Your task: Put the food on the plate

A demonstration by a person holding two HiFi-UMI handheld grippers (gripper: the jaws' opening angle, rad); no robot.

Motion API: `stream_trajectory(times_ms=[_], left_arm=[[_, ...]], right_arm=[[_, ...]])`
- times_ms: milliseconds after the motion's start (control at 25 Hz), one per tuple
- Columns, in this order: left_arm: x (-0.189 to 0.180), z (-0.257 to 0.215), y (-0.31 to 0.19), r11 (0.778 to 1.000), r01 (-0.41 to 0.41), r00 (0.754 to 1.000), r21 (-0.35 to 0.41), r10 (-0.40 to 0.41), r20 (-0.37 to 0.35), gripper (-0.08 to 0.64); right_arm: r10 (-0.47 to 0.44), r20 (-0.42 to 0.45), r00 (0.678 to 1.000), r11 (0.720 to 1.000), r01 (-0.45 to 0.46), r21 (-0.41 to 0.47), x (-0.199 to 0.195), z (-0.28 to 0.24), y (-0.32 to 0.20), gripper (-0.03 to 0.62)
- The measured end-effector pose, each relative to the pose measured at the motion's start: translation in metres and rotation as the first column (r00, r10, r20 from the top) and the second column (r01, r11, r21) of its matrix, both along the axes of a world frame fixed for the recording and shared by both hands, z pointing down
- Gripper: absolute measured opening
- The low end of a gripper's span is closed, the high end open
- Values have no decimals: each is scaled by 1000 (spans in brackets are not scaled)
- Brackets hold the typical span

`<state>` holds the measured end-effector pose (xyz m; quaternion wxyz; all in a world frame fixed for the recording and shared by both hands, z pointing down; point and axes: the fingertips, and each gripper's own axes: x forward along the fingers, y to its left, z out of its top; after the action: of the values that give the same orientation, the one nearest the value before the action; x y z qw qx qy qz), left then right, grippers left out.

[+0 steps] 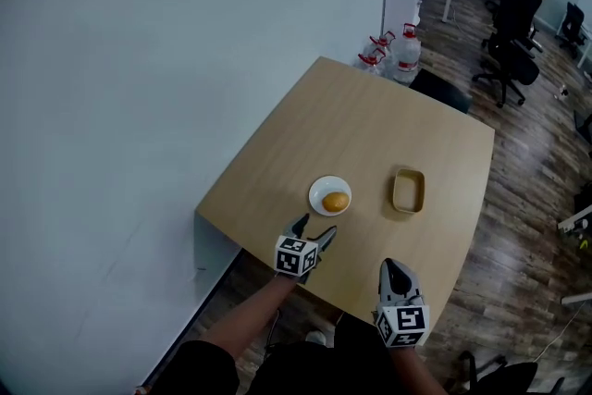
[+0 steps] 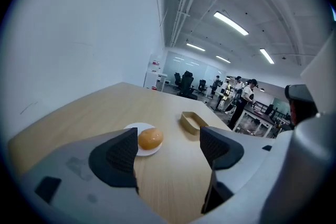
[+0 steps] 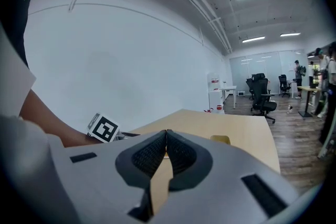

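A small white plate point(image 1: 324, 191) sits on the wooden table point(image 1: 370, 125), and a golden round piece of food point(image 1: 336, 201) lies on it. The left gripper view looks at the same food point(image 2: 150, 138) on the plate point(image 2: 132, 127) just beyond the jaws. My left gripper point(image 1: 315, 231) hovers open just short of the plate, nothing between its fingers. My right gripper point(image 1: 395, 272) stands shut and empty near the table's front edge, to the right. In the right gripper view the jaw pads point(image 3: 166, 150) press together.
A tan oval dish point(image 1: 408, 191) stands to the right of the plate; it shows too in the left gripper view point(image 2: 193, 122). Water bottles point(image 1: 388, 51), a white cabinet and office chairs point(image 1: 511, 30) stand beyond the table's far end. A white wall runs along the left.
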<state>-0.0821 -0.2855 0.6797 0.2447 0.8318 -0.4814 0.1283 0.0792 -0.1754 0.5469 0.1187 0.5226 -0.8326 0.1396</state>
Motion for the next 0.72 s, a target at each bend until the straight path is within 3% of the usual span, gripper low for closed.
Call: stream_trajectory(times_ms=[120,320,720], left_arm=[[6,-16,36,1000,-16,999,-1,16,-43,341],[10,-52,92,997,-53,997,53,56,-49,341],[-18,-154,173,976,40,986,214,-4,-164,341]], right_arm=[[0,2,1000,1000,0,24,-5,-11,23,60],[38,-12,999,998,-37,59,-6,-34,54,60],[137,-20,990,986,-134,102,8,-64,119,60]])
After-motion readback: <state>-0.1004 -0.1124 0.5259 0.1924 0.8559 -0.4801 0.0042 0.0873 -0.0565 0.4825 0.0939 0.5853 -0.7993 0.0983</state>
